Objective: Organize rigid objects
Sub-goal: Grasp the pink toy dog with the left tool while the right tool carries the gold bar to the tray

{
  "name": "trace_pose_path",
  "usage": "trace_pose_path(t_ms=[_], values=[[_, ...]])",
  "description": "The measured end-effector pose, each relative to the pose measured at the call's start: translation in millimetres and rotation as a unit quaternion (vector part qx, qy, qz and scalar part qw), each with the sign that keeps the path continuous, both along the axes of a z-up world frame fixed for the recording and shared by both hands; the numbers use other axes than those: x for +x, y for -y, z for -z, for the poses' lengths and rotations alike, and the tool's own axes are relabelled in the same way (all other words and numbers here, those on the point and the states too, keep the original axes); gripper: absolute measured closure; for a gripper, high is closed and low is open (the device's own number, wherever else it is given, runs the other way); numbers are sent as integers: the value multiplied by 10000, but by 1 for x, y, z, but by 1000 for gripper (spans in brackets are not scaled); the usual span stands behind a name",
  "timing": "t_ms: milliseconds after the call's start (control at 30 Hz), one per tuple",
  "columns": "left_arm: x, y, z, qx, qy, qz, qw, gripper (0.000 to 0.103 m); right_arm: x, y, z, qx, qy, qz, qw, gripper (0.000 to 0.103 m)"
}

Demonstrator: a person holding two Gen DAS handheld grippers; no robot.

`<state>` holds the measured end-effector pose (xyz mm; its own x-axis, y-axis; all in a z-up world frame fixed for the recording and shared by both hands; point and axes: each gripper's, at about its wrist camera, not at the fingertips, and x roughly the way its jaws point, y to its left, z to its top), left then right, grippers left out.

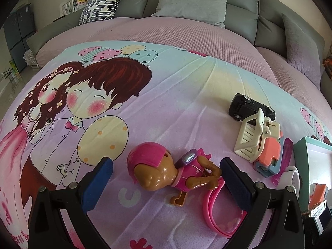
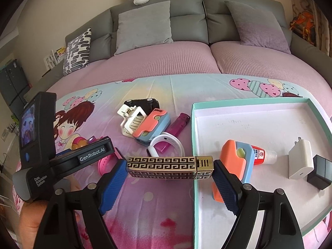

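My left gripper (image 1: 166, 172) is open around a toy dog figure with a pink helmet (image 1: 166, 172) lying on the cartoon bedsheet; the pads stand apart from it on both sides. A pink band (image 1: 215, 211) lies under it. My right gripper (image 2: 170, 172) is shut on a gold and black patterned lighter (image 2: 170, 167), held crosswise over the left rim of the teal tray (image 2: 194, 137). In the tray lie an orange and blue toy (image 2: 236, 157), a red glue bottle (image 2: 263, 155), a white charger (image 2: 300, 159) and a black cube (image 2: 319, 172).
A pile on the sheet holds a black toy car (image 1: 249, 105), a cream clip (image 1: 253, 137), an orange and blue toy (image 1: 269, 155), a purple lighter (image 2: 178, 124) and a white band (image 2: 168, 143). The left gripper's body (image 2: 62, 155) is at the left. Grey sofa cushions (image 2: 145, 25) stand behind.
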<state>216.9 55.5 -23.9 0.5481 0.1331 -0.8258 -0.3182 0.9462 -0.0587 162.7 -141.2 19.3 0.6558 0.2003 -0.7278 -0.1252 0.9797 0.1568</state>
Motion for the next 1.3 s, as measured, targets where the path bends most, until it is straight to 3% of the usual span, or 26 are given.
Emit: trace_pose_path(t_ms=[233, 333, 367, 600, 1000, 1300], values=[[-5, -7, 1, -94, -13, -72, 9999, 1, 0, 1, 0, 24, 8, 11, 10000, 19], [-6, -9, 3, -7, -109, -108, 9999, 9, 0, 2, 0, 33, -5, 29, 10000, 19], [-6, -10, 2, 15, -116, -130, 9998, 16, 0, 3, 0, 39, -5, 36, 10000, 19], [-10, -13, -4, 11, -48, -183, 9998, 18, 0, 5, -1, 75, 11, 69, 9999, 19], [-30, -9, -60, 93, 704, -58, 9975, 18, -7, 22, -19, 151, 397, 363, 9984, 19], [-33, 29, -86, 78, 1006, 520, 9935, 18, -10, 82, -29, -7, 453, 1263, 9910, 19]])
